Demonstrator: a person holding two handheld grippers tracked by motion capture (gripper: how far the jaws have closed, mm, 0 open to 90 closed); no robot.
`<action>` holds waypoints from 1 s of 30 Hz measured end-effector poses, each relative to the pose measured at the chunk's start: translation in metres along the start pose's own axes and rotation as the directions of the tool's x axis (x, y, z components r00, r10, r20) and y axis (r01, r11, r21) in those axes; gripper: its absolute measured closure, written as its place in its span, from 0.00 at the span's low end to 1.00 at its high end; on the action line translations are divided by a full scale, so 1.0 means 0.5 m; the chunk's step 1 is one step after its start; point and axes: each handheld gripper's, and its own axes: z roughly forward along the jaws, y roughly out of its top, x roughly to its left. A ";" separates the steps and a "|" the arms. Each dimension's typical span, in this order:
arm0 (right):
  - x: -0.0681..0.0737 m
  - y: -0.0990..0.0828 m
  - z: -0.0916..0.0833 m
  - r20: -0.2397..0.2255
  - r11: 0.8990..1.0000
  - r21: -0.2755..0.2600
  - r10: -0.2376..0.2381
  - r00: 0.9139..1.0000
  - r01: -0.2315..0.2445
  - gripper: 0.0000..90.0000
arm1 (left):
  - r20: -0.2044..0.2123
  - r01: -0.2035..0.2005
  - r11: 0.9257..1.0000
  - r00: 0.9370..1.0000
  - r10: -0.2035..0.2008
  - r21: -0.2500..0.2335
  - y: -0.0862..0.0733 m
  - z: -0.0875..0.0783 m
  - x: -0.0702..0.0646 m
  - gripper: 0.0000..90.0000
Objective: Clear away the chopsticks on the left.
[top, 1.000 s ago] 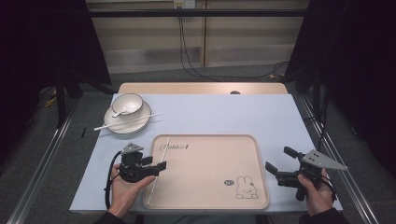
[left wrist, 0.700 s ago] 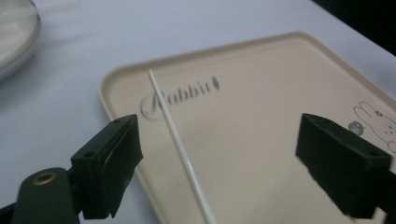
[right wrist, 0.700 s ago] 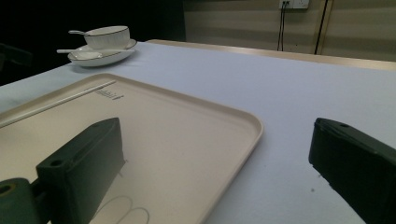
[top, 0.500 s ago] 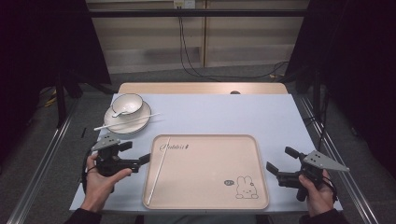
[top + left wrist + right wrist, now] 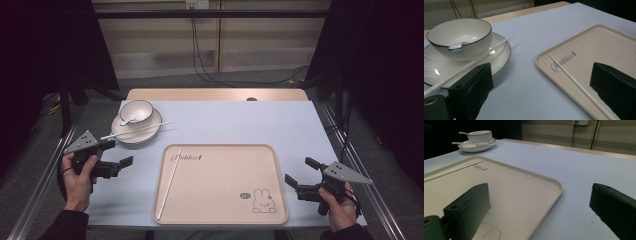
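Chopsticks, two: one (image 5: 169, 183) lying lengthwise along left side of beige tray (image 5: 220, 220), other (image 5: 136, 129) resting across plate (image 5: 150, 134) at far left of surface (image 5: 240, 120). One bowl (image 5: 136, 111) on that plate, one spoon (image 5: 128, 120) inside. Left hand-held gripper (image 5: 121, 153) between plate and tray, jaws just opened wide, nothing between. Right hand-held gripper (image 5: 299, 173) spread, empty, near right.

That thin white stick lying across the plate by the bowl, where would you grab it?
Probably by the free end of the chopstick that juts past the plate rim on the side away from the bowl. It lies nearly flat, so elsewhere the fingers would strike china. Come from above with the open left gripper, fingers straddling it.
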 end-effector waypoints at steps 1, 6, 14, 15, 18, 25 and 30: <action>0.000 0.000 0.000 -0.001 1.000 0.001 0.002 1.000 -0.002 0.03 | 0.013 0.010 1.000 1.000 -0.010 0.012 0.001 0.001 0.010 0.05; -0.001 0.000 0.000 -0.002 1.000 0.001 0.001 1.000 -0.001 0.03 | 0.013 0.006 0.999 1.000 -0.007 0.043 0.014 0.005 0.045 0.04; -0.002 0.000 0.002 -0.004 1.000 0.001 0.016 1.000 -0.016 0.03 | -0.011 -0.088 0.993 0.996 0.089 0.081 0.024 0.035 0.095 0.06; -0.002 0.000 0.001 -0.006 1.000 0.000 0.016 1.000 -0.016 0.03 | -0.024 -0.078 0.994 0.997 0.080 0.076 0.023 0.042 0.105 0.06; -0.003 -0.001 0.001 -0.004 1.000 -0.002 0.017 1.000 -0.017 0.03 | -0.081 -0.064 0.993 0.994 0.073 0.100 0.021 0.065 0.132 0.07; -0.005 -0.002 0.000 -0.013 1.000 0.000 0.017 1.000 -0.017 0.03 | -0.042 -0.057 0.979 0.997 0.067 0.196 0.015 0.116 0.182 0.18; -0.006 -0.003 0.000 -0.011 1.000 0.001 0.021 1.000 -0.021 0.03 | -0.073 -0.054 0.970 0.995 0.074 0.235 0.014 0.150 0.203 0.23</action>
